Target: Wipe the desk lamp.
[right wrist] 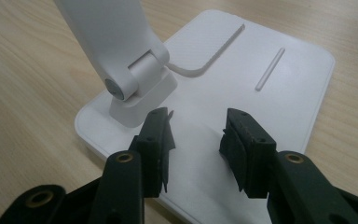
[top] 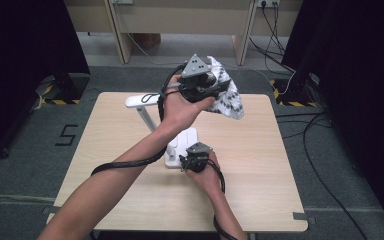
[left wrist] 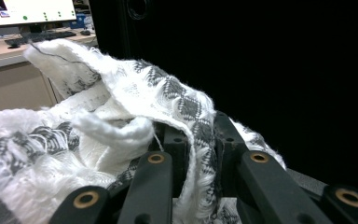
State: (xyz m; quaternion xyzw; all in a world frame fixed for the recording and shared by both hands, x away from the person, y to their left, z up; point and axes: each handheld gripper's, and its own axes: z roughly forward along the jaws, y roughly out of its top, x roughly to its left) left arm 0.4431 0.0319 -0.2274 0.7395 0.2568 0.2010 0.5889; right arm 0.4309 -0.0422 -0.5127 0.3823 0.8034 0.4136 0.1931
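Left hand-held gripper point(top: 211, 86), upper centre of the high view: jaws clamped on a white-and-grey knit cloth point(top: 226, 90), held up off the counter point(top: 260, 160). In the left gripper view the cloth point(left wrist: 121, 116) drapes over both jaws, with a fold pinched between them.

Handling, my read: light, limp and stretchy, with no stiffness. It'll sag and swing wherever it isn't held. Loose weave and frayed yarn ends could snag on jaw edges. Not fragile or slippery. Best hold is a bunched fold or hem, several layers thick; a single layer could slip or stretch out.

Lamp-style white stand point(top: 180, 145), centre of the high view, lies flat-based on the counter, arm reaching to upper left. Rigid plastic, smooth base, probably light enough to skate if nudged.

Right hand-held gripper point(top: 196, 161), lower centre: jaws apart, nothing between them, hovering just over the near edge of the stand's base point(right wrist: 242, 88), beside the hinge point(right wrist: 135, 79).

Hard to make out: the cloth's full shape and size, since the hand and gripper body cover most of it in the high view; how deep the pinch sits; whether the right jaws touch the base; the stand's head end, blocked by the forearm.
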